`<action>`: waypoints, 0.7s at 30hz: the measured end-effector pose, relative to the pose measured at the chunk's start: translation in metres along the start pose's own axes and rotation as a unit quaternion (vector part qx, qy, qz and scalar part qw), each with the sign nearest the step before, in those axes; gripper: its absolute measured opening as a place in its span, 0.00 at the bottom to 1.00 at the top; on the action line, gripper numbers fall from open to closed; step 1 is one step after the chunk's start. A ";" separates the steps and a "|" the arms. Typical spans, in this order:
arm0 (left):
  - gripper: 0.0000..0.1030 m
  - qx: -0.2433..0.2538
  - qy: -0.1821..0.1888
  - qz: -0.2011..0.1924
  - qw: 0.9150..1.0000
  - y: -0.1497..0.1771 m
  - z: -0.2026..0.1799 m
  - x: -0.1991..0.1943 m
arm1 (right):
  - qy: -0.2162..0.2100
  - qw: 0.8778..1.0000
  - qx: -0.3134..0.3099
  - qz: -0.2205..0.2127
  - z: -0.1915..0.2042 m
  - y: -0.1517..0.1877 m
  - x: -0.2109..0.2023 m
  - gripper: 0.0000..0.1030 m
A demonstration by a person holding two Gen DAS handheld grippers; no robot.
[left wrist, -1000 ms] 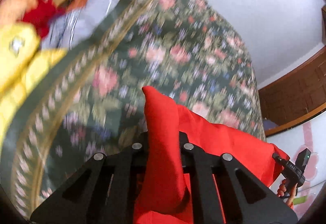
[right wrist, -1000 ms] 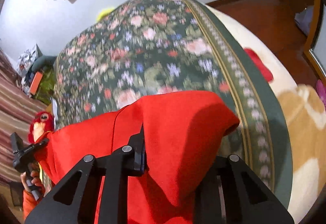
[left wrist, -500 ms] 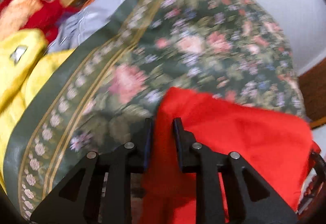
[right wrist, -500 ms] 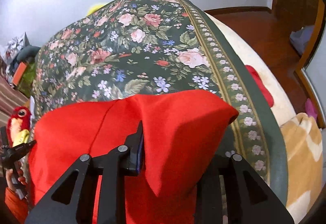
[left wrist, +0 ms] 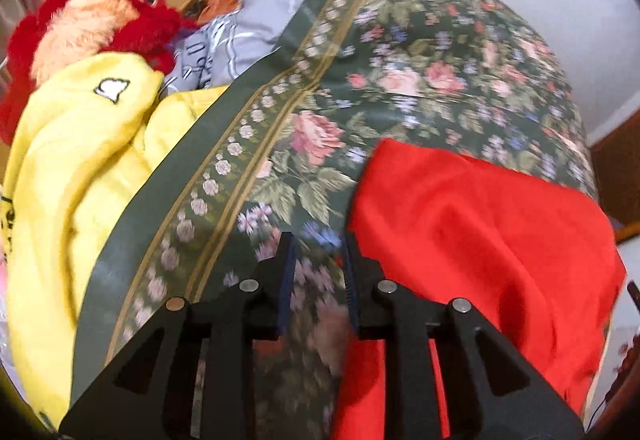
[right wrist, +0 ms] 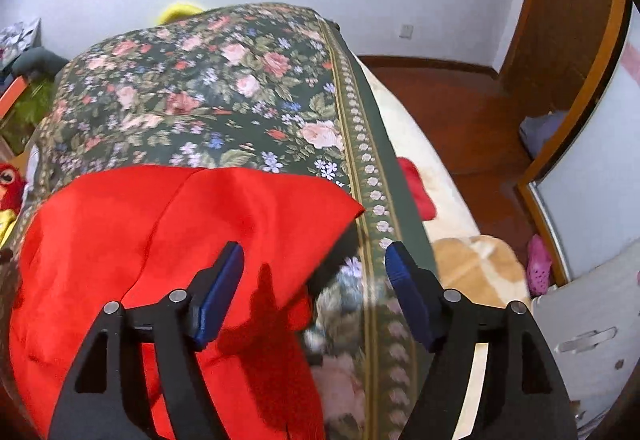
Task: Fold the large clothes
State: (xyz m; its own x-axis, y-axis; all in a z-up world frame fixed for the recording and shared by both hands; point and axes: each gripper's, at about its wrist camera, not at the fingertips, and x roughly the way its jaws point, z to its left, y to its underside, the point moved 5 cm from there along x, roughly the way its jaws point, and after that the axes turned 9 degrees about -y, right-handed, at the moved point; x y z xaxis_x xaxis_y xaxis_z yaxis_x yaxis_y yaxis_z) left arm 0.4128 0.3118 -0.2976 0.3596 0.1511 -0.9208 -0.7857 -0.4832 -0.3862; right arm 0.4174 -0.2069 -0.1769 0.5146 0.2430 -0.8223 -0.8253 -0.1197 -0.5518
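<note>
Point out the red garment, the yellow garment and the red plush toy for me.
red garment [right wrist: 140,240]: right wrist view, middle of the flat cloth.
yellow garment [left wrist: 80,168]: left wrist view, its bunched middle.
red plush toy [left wrist: 92,20]: left wrist view, its face.

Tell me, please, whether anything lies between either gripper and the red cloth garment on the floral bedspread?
Nothing visible does. The red cloth garment lies exposed on the floral bedspread, directly below the open right gripper and beside the left gripper.
</note>
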 end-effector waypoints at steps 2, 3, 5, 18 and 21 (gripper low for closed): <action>0.21 0.014 -0.003 -0.012 1.000 0.007 -0.004 -0.019 | -0.005 1.000 -0.014 -0.007 0.006 0.001 -0.018 0.70; 0.21 0.020 -0.004 -0.016 1.000 0.010 -0.006 -0.027 | -0.009 1.000 -0.020 -0.010 0.009 0.003 -0.025 0.70; 0.23 0.032 -0.001 -0.026 0.999 0.017 -0.009 -0.044 | -0.017 0.999 -0.033 -0.017 0.017 0.006 -0.042 0.73; 0.54 0.082 0.023 -0.072 0.994 0.110 -0.003 -0.138 | -0.052 0.995 -0.088 -0.017 0.046 0.070 -0.100 0.80; 0.55 0.098 0.020 -0.058 0.993 0.140 0.003 -0.139 | -0.068 0.995 -0.073 0.013 0.043 0.090 -0.096 0.80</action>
State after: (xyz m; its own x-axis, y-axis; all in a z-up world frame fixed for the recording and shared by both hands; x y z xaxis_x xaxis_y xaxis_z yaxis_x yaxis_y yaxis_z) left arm 0.2514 0.2263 -0.2238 0.4691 0.1602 -0.8685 -0.8199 -0.2865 -0.4957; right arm 0.2837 -0.1997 -0.1422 0.4483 0.3650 -0.8160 -0.7903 -0.2647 -0.5526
